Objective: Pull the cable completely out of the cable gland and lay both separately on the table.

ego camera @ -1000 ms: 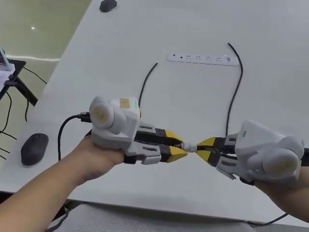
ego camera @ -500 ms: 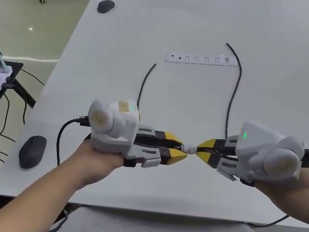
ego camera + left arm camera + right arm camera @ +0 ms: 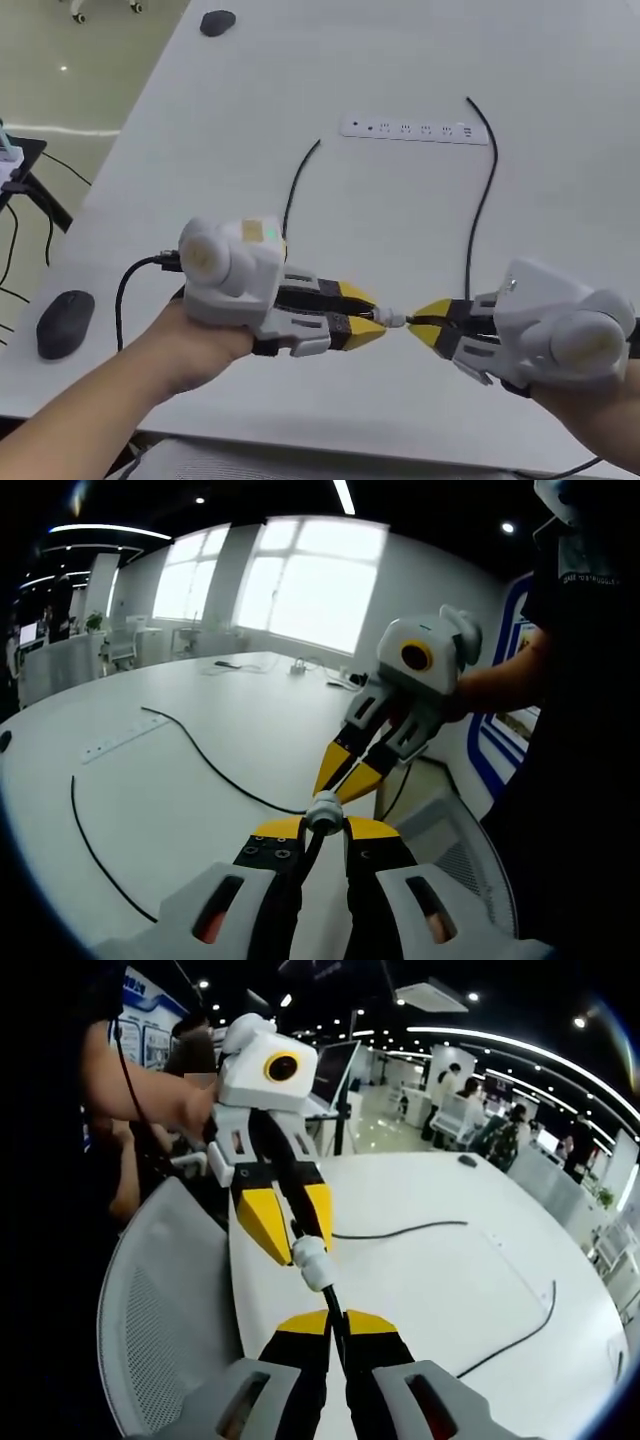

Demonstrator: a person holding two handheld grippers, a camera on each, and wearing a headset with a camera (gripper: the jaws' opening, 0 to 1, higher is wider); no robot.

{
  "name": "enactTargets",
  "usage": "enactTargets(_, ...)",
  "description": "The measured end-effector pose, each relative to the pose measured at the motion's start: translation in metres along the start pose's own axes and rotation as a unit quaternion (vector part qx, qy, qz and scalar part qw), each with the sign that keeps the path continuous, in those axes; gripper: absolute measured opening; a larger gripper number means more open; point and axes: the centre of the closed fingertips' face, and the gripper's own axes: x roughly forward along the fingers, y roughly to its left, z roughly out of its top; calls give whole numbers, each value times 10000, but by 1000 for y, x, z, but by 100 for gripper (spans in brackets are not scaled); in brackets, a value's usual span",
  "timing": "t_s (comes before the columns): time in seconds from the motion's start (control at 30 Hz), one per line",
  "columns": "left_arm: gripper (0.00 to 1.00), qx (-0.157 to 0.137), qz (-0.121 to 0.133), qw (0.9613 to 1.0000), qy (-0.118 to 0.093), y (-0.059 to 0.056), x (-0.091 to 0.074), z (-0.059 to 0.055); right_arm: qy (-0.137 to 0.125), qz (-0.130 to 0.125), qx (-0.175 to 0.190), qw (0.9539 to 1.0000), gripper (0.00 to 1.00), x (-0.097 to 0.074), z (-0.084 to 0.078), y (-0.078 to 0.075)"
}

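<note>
A small white cable gland (image 3: 393,319) hangs above the table's near edge between the two grippers. My left gripper (image 3: 378,322) is shut on the gland (image 3: 322,809), which sits at its yellow tips. My right gripper (image 3: 415,323) faces it tip to tip and is shut on the black cable (image 3: 336,1322) just beside the gland (image 3: 308,1261). One length of cable (image 3: 484,195) trails from the right gripper up the table. Another length (image 3: 297,185) runs away behind the left gripper.
A white power strip (image 3: 405,130) lies at the far middle of the white table (image 3: 230,110). One dark mouse (image 3: 65,322) sits at the near left edge, another (image 3: 217,22) at the far left. A mesh chair back (image 3: 160,1330) stands under the grippers.
Both grippers stay tip to tip at the gland. A short bit of black cable now shows between the gland and the right gripper's tips. The view has shifted a little.
</note>
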Motion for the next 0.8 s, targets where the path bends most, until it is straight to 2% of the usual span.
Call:
enactTargets(0.2, 15, -15, 9, 10000, -22, 0, -2, 1, 77, -50, 223, 9997, 0, 0, -6, -4)
enactTargets(0.47, 15, -90, 40, 9998, -151, 1, -6, 6, 200, -271, 617, 9975, 0, -3, -19, -15)
enactTargets(0.67, 15, -107, 32, 9997, -238, 0, -7, 9, 297, -459, 1078, 9927, 0, -5, -34, -23)
enactTargets(0.8, 15, -174, 3, 9994, -285, -2, -7, 10, 370, -591, 1460, 9868, 0, -5, -47, -28)
